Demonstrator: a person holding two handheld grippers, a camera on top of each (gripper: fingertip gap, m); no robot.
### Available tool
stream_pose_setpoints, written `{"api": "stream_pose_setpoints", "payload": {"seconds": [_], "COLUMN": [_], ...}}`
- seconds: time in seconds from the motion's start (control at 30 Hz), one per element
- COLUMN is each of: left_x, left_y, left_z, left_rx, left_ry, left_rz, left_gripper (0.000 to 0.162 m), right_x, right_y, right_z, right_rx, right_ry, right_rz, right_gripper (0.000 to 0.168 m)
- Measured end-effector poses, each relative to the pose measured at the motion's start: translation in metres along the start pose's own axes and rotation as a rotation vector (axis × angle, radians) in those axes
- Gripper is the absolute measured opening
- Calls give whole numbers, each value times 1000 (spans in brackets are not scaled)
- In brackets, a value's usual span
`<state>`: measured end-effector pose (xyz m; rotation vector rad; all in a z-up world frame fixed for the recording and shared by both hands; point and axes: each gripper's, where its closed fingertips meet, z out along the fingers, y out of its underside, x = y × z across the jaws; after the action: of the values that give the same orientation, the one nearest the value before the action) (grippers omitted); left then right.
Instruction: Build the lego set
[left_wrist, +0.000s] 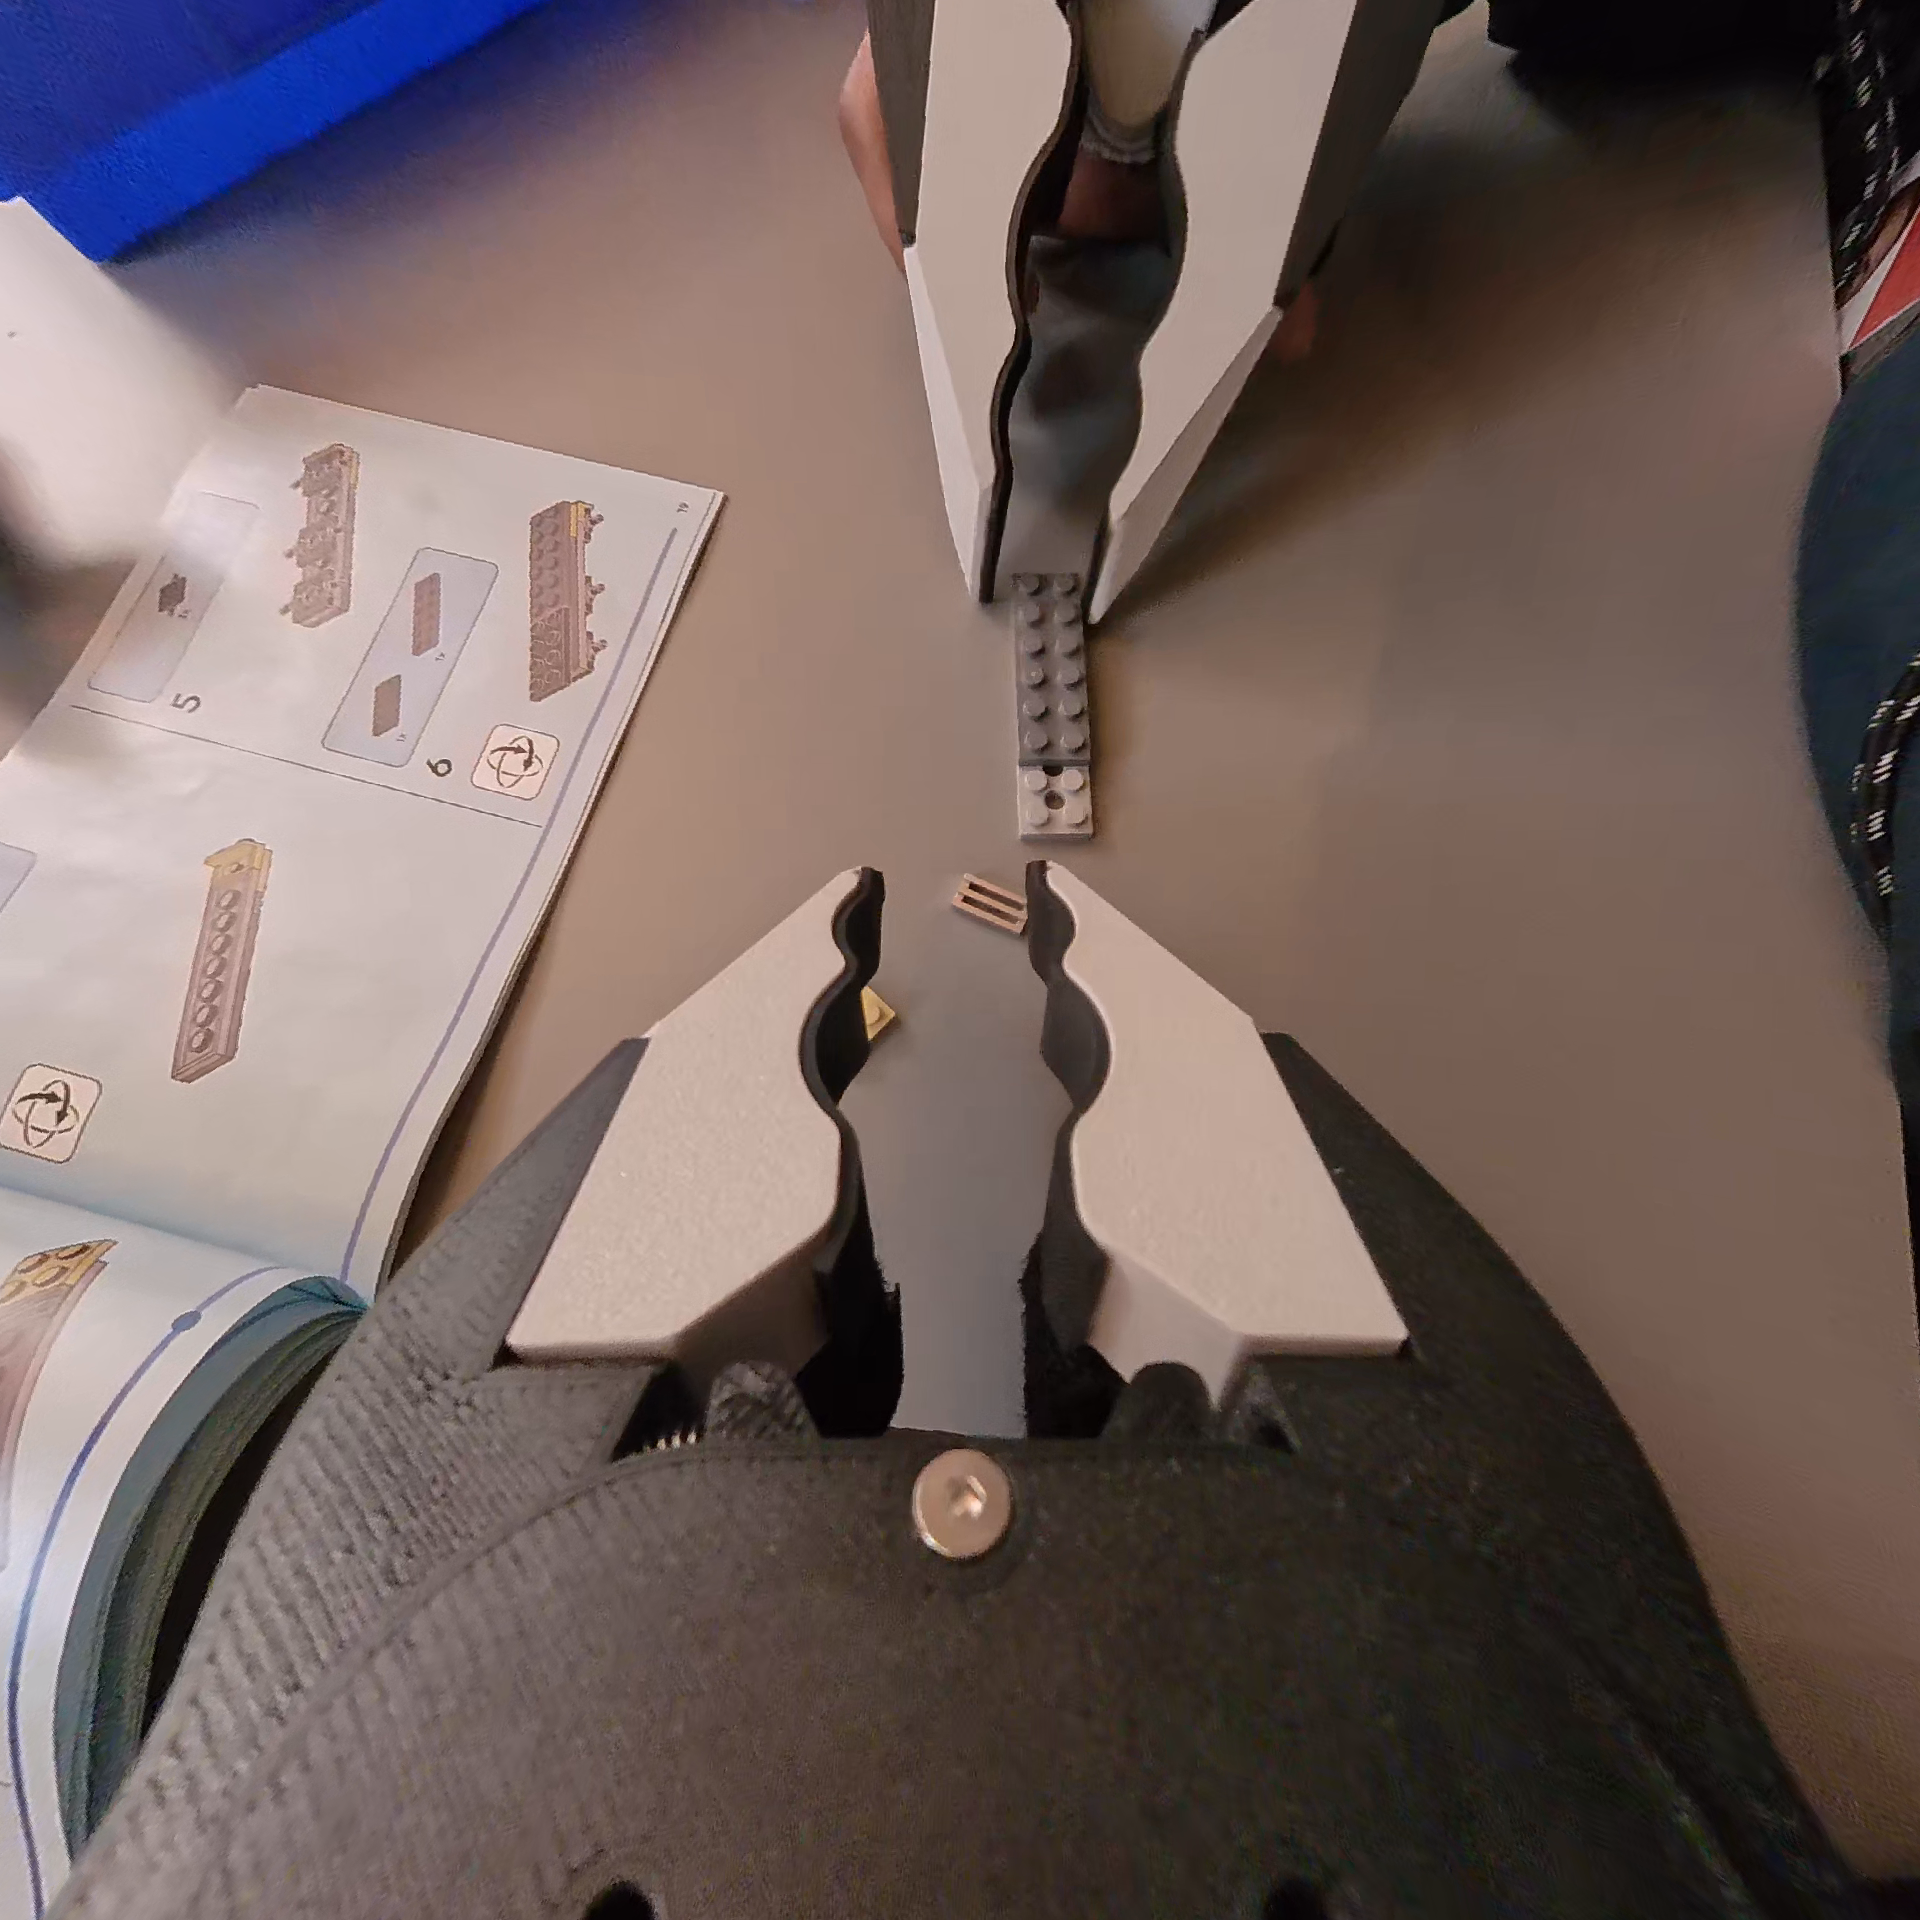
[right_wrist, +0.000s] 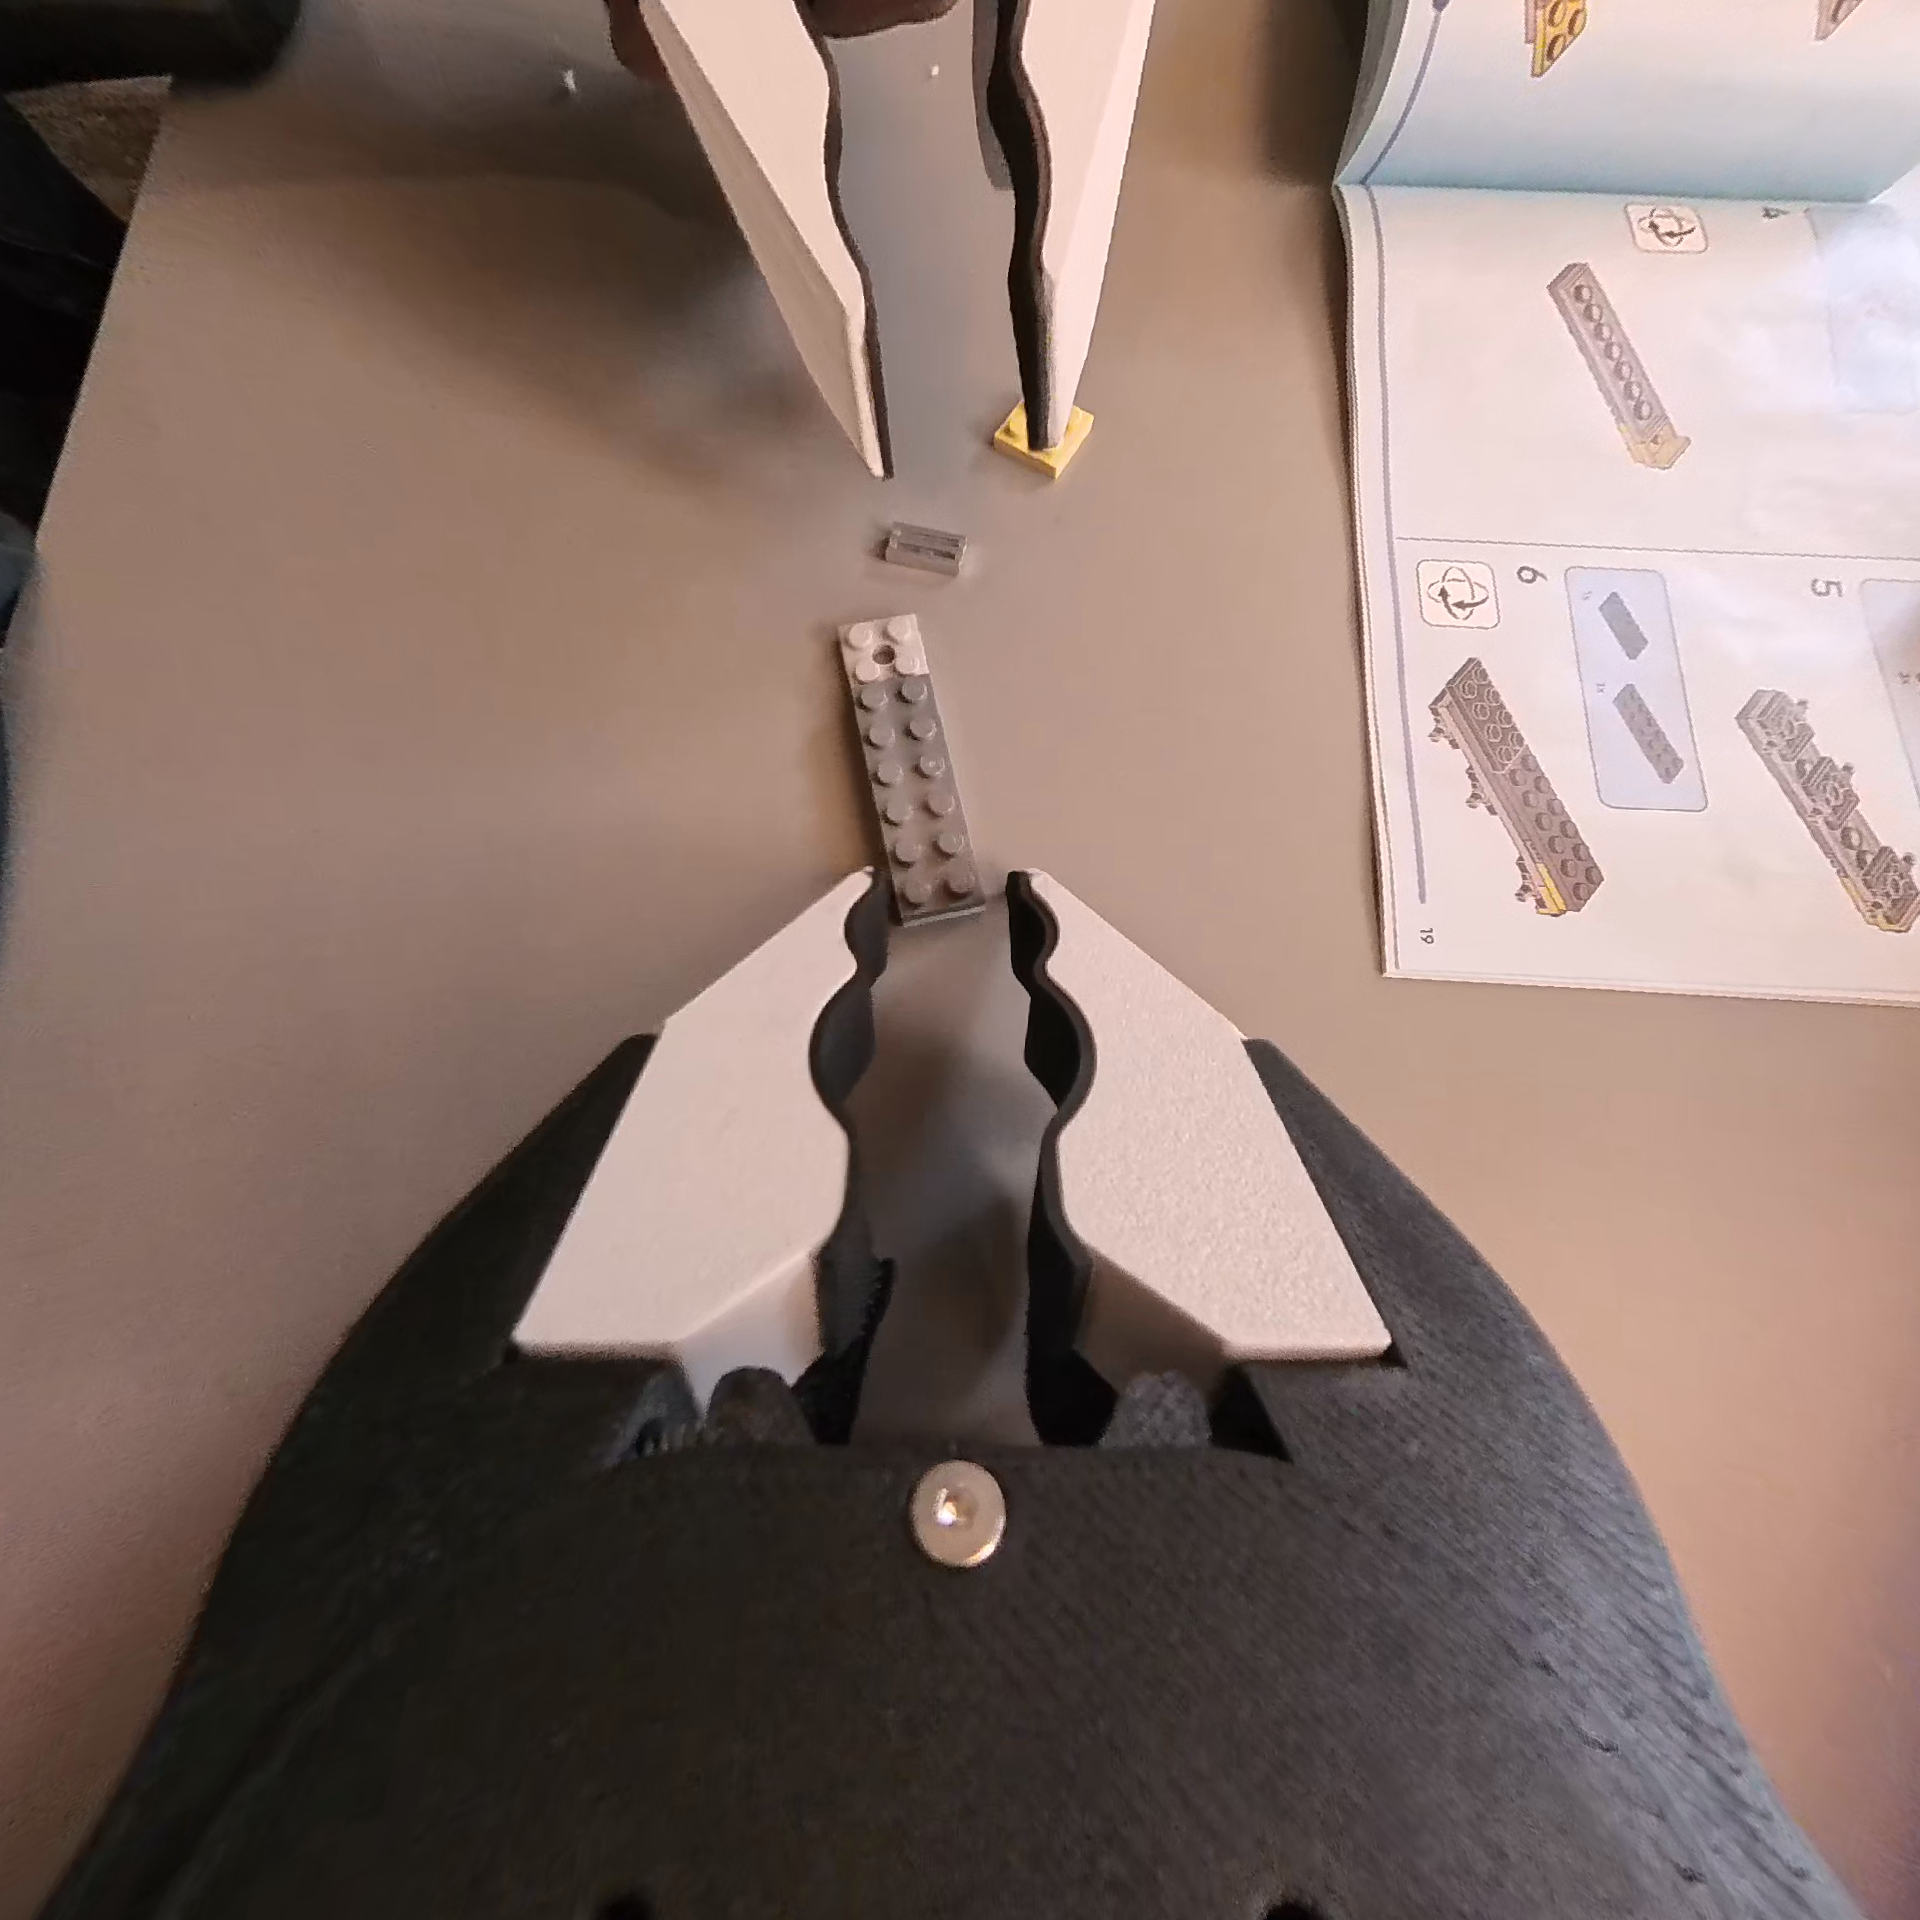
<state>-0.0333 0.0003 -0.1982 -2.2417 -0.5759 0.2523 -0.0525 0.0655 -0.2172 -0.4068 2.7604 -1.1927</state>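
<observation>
A long dark grey studded plate (left_wrist: 1051, 675) with a short light grey plate (left_wrist: 1055, 805) at one end lies flat on the table; it also shows in the right wrist view (right_wrist: 914, 779). My right gripper (right_wrist: 940, 883) is open and closely straddles the plate's dark end, with a small gap on one side; the left wrist view shows it too (left_wrist: 1047, 603). My left gripper (left_wrist: 954, 883) is open and empty. A small grey grille tile (left_wrist: 987, 896) lies at its tips. One fingertip rests on a small yellow plate (right_wrist: 1070, 449).
An open instruction booklet (left_wrist: 364, 727) lies beside the work area, also in the right wrist view (right_wrist: 1662, 623). A blue object (left_wrist: 208, 104) sits beyond it. A person's leg in jeans (left_wrist: 1870, 623) is at the table's side. The table edge (right_wrist: 94, 364) runs near. Across from one pair of fingers to the other is roughly 8 cm.
</observation>
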Motion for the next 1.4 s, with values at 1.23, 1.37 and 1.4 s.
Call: {"api": "stream_pose_setpoints", "payload": {"seconds": [1.23,1.37,1.4], "left_x": [-1,0,0], "left_y": [12,9,7], "left_z": [14,13,12], "left_rx": [-43,-13,-4], "left_ry": [-5,-17,-21], "left_rz": [40,8,0], "left_gripper": [17,17,17], "right_x": [1,1,1], "right_y": [0,-1,-1], "right_z": [-1,-1,-1], "right_rx": [9,10,11], "right_ry": [0,4,5], "right_rz": [10,6,5], "right_gripper": [19,19,18]}}
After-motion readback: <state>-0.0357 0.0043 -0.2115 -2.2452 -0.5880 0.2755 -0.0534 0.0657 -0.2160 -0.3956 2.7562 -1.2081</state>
